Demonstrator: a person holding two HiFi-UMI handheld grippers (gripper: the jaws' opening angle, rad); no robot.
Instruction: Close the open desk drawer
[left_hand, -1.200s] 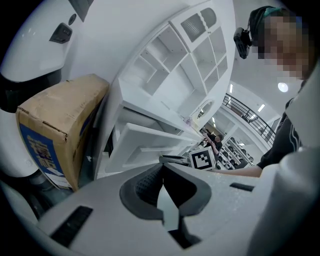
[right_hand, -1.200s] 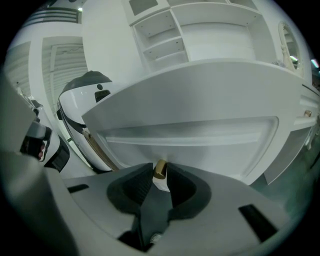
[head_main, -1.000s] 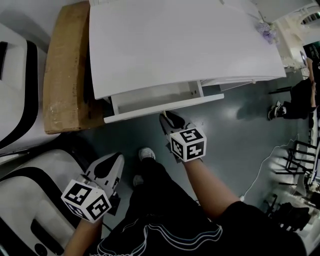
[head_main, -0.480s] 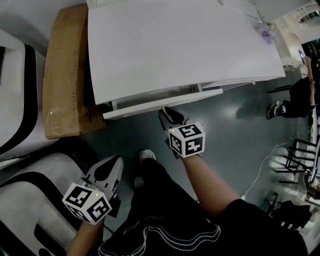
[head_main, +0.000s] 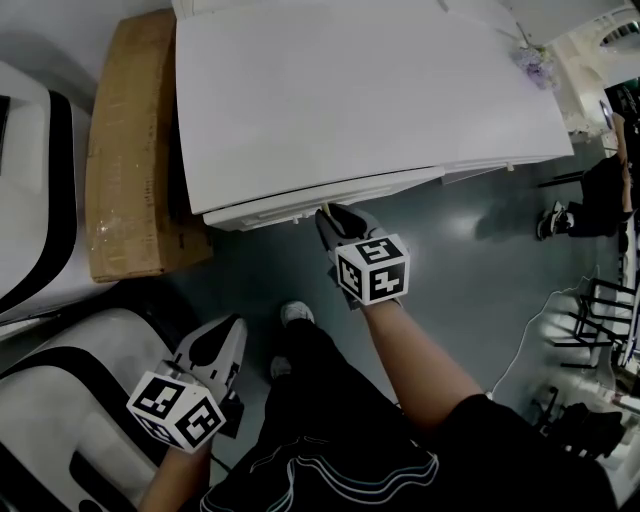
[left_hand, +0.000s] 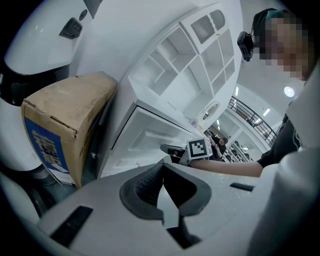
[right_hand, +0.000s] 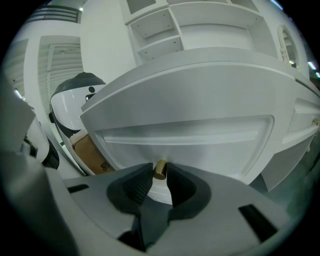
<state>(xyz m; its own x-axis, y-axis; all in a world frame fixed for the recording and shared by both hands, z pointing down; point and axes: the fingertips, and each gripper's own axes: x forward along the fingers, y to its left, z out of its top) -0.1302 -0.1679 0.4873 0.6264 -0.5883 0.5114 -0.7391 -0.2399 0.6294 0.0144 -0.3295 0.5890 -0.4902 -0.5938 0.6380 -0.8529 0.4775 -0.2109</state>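
The white desk fills the top of the head view. Its drawer front stands almost flush under the desk's near edge. My right gripper is at that front, shut on the small brass knob, which sits between the dark pads. The wide white drawer front spans the right gripper view. My left gripper hangs low at the left, away from the desk, its tips together and empty. From the left gripper view the right gripper shows at the drawer.
A cardboard box stands against the desk's left side. White rounded machines are at the left. The person's shoe is on the grey floor below the drawer. Dark chair frames stand at the right.
The drawer has slid in under the desk, from well open to nearly flush. My right gripper moved toward the desk with the knob. The left gripper has hardly moved.
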